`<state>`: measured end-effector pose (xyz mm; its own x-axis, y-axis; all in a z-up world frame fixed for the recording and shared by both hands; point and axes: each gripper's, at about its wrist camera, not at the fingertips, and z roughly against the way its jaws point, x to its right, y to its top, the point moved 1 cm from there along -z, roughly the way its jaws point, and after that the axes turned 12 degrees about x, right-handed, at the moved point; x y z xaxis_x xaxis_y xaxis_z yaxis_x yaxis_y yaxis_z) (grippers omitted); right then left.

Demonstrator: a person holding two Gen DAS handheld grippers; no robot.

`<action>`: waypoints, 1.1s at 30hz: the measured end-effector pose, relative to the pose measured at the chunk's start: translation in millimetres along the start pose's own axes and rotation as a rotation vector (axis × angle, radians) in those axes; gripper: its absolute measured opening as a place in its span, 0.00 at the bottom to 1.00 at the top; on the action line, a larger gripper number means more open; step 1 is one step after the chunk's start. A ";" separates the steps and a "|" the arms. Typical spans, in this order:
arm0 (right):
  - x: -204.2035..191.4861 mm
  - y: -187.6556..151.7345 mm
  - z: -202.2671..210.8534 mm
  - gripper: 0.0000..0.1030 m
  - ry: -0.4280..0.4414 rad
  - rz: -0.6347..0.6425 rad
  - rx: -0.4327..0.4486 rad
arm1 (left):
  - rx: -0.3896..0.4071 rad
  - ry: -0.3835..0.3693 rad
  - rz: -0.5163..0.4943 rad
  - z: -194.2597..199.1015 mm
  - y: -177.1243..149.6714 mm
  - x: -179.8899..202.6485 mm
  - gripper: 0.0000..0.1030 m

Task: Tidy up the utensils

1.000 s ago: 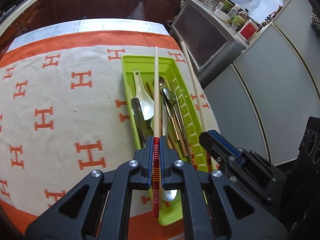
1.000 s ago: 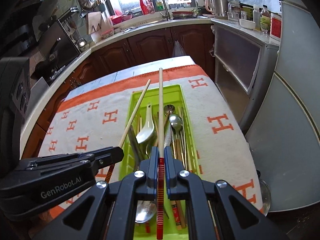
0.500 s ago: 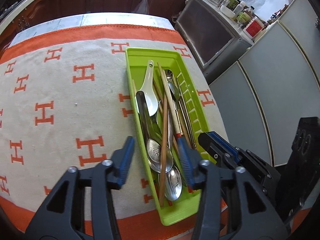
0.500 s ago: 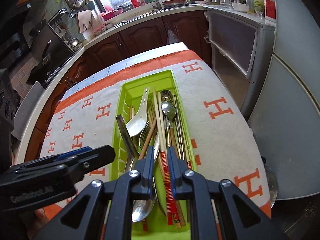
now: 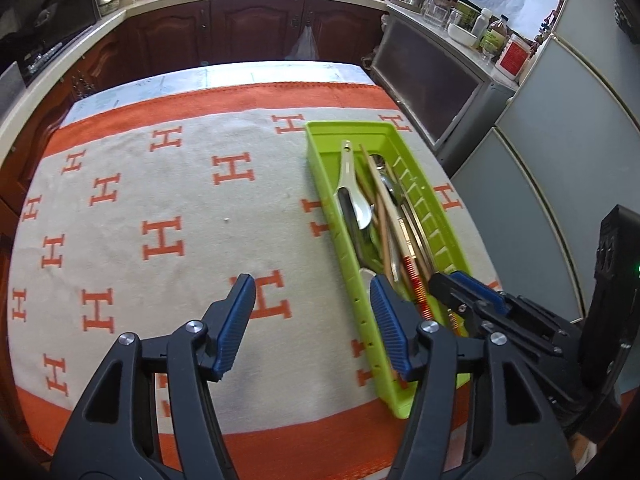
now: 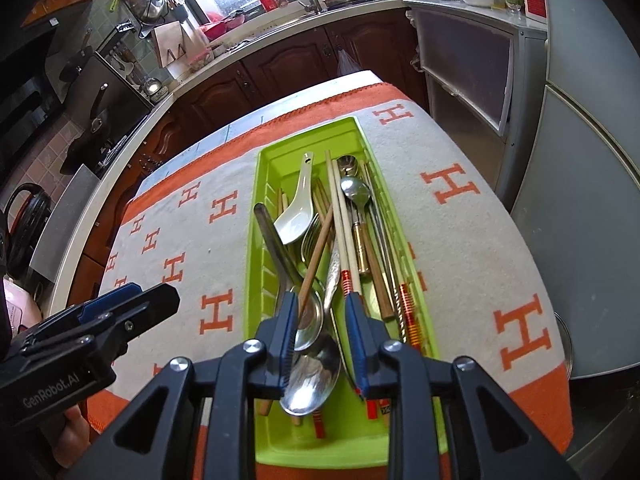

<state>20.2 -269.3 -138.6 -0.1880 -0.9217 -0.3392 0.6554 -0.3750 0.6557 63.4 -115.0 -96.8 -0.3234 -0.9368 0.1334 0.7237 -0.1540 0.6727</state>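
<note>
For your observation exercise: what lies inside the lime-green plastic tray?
Inside the lime-green plastic tray: a white ceramic soup spoon, steel spoons, wooden chopsticks, a fork. Whatever lies beneath the pile is covered.

The tray (image 6: 308,138) is glossy lime-green plastic with smooth moulded ribs along its long walls. It sits on a matt woven cloth (image 5: 168,184), cream with orange letters and borders, slightly fuzzy. In the tray, the soup spoon (image 6: 298,210) looks like glazed white ceramic, the metal spoons (image 6: 314,372) are polished and mirror-bright, and the chopsticks (image 6: 340,216) are pale and brown wood, dull, some with shiny red-and-gold banded ends. The left gripper (image 5: 312,318) and right gripper (image 6: 322,338) are matt black plastic with ribbed blue pads (image 5: 236,322) and bright screw heads.
</note>
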 end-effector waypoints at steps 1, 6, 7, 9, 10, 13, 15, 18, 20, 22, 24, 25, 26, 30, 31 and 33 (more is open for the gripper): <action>-1.0 -1.5 1.1 0.24 0.002 0.000 0.001 | 0.005 0.008 -0.007 2.5 -2.1 -1.7 0.55; -4.1 -8.4 5.9 0.24 0.007 -0.004 0.002 | 0.017 0.044 -0.011 14.6 -13.2 -14.0 0.63; -5.4 -10.0 6.7 0.24 0.007 -0.002 0.002 | 0.017 0.057 -0.007 16.6 -14.9 -16.3 0.64; -8.0 -14.2 9.8 0.24 0.006 0.003 0.004 | 0.017 0.075 0.005 19.9 -18.2 -22.1 0.64; -9.0 -16.3 11.6 0.24 0.006 0.004 0.006 | 0.021 0.085 0.013 22.2 -20.4 -25.9 0.64; -9.7 -21.8 17.4 0.24 0.001 -0.002 0.013 | 0.021 0.130 0.031 27.0 -26.4 -33.6 0.64; -10.4 -24.5 21.1 0.25 -0.001 -0.008 0.016 | 0.009 0.157 0.049 29.0 -30.8 -38.0 0.64; -13.2 -26.9 27.0 0.25 -0.006 -0.009 0.019 | -0.003 0.188 0.071 31.9 -36.4 -45.5 0.64; -17.6 -26.7 31.9 0.26 -0.003 -0.003 0.027 | -0.004 0.207 0.085 35.4 -39.7 -50.5 0.64; -23.5 -25.0 37.1 0.28 -0.002 0.010 0.037 | 0.014 0.231 0.079 43.8 -41.5 -54.7 0.64; -31.0 -21.9 43.5 0.33 0.002 0.022 0.052 | 0.046 0.254 0.055 55.6 -43.3 -57.2 0.64; -34.9 -20.3 46.8 0.34 0.008 0.028 0.060 | 0.057 0.267 0.038 61.7 -44.3 -58.3 0.64; -38.9 -18.3 49.8 0.35 0.014 0.031 0.064 | 0.056 0.278 0.021 66.7 -44.9 -59.3 0.65; -58.5 -10.7 60.2 0.40 0.039 0.040 0.065 | 0.036 0.295 -0.010 83.1 -42.6 -66.6 0.67; -64.3 -9.4 63.0 0.41 0.042 0.048 0.066 | 0.045 0.297 0.001 89.0 -42.0 -70.0 0.67; -76.0 -6.3 69.4 0.44 0.062 0.057 0.072 | 0.068 0.290 0.030 100.9 -40.4 -75.7 0.67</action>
<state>-20.4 -203.7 -70.2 -0.1044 -0.9348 -0.3396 0.6089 -0.3301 0.7213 -2.8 -6.1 -60.6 -0.1072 -0.9928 -0.0530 0.6846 -0.1124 0.7202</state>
